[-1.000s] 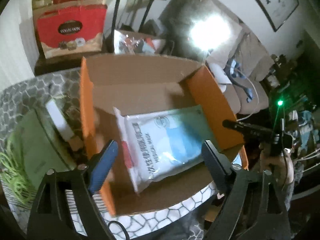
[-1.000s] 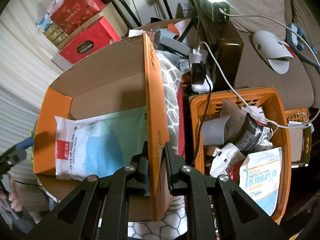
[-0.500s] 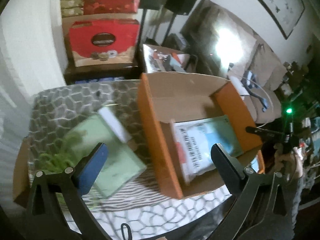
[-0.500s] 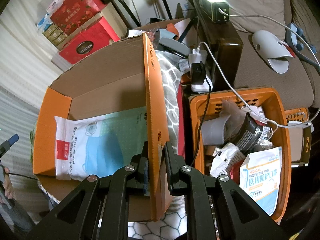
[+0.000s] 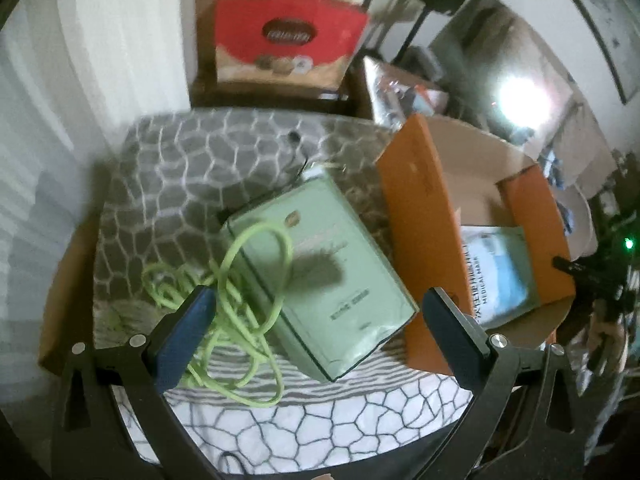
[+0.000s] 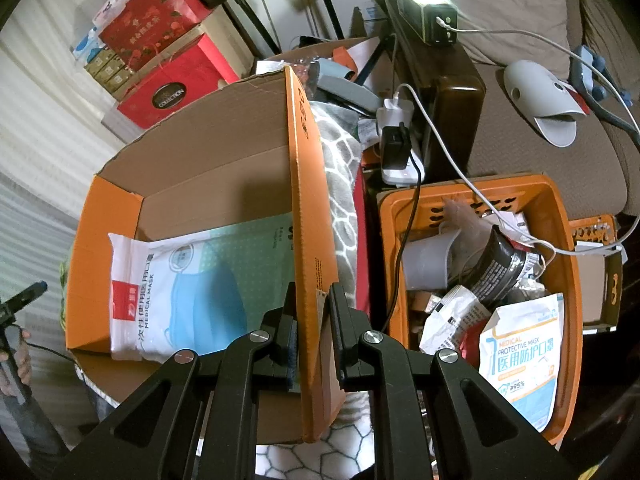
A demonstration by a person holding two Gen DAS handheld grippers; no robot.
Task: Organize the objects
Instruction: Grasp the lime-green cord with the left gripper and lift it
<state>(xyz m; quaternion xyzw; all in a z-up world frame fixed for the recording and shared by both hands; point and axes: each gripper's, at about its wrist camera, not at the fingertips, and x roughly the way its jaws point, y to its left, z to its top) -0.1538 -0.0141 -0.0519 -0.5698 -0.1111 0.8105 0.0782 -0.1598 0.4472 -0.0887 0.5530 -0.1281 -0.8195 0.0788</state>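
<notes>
The left gripper (image 5: 316, 322) gaped wide, its jaws having just opened, over a pale green box (image 5: 320, 264) and lime cord (image 5: 240, 308). The right gripper (image 6: 314, 320) clamped the orange cardboard box's wall (image 6: 308, 216); a medical mask pack (image 6: 176, 292) lay inside, left of it.

Mask pack (image 6: 180, 292) inside carton (image 6: 304, 200); basket (image 6: 568, 280) right of it.

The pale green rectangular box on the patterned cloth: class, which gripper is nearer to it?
Left. The left gripper hovers open right over the pale green box; the right gripper is clamped on the orange cardboard box's flap, beyond it.
</notes>
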